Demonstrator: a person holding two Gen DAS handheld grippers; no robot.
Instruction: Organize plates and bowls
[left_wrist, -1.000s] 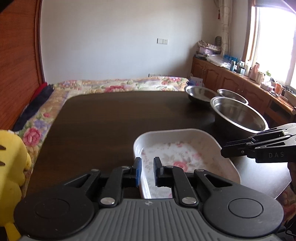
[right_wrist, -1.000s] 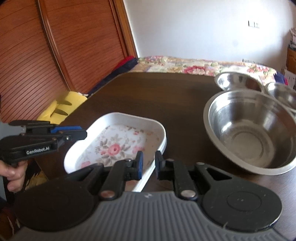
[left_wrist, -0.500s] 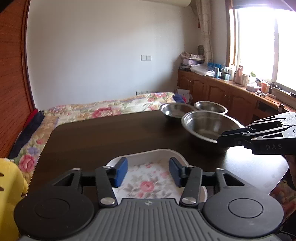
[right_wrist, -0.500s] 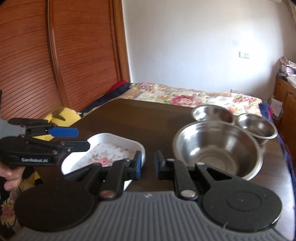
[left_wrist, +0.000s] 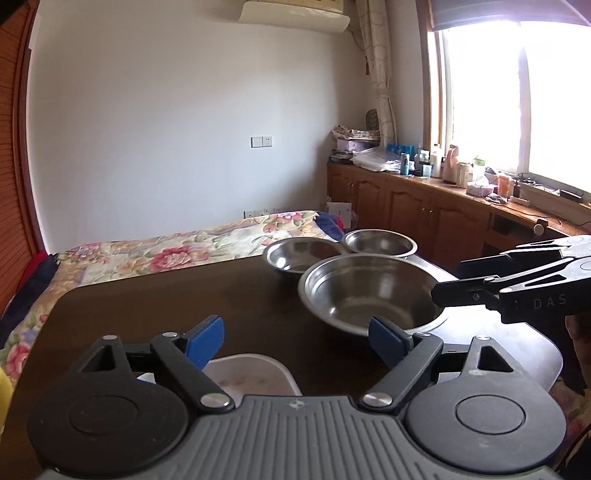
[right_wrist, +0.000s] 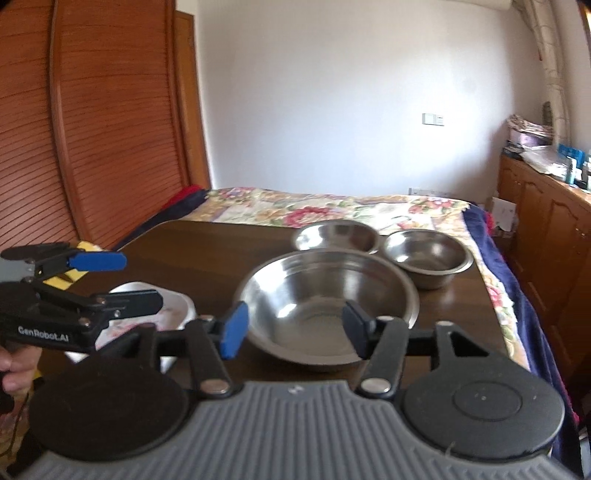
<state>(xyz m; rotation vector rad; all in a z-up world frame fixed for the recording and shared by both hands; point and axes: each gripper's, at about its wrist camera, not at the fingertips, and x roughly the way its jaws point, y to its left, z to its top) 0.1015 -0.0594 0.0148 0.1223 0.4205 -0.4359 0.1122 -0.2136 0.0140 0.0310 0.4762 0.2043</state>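
Hovering at lower left of the right wrist view: left gripper (right_wrist: 122, 278), jaws spread wide, gripping nothing, above the white floral dish (right_wrist: 177, 312) (mostly hidden). Sitting at centre on the dark table (right_wrist: 207, 240): large steel bowl (right_wrist: 327, 301), framed between the parted, empty fingers of the right gripper (right_wrist: 291, 332). Resting behind it toward upper right: two smaller steel bowls (right_wrist: 336, 236) (right_wrist: 428, 254), side by side, rims seemingly touching.
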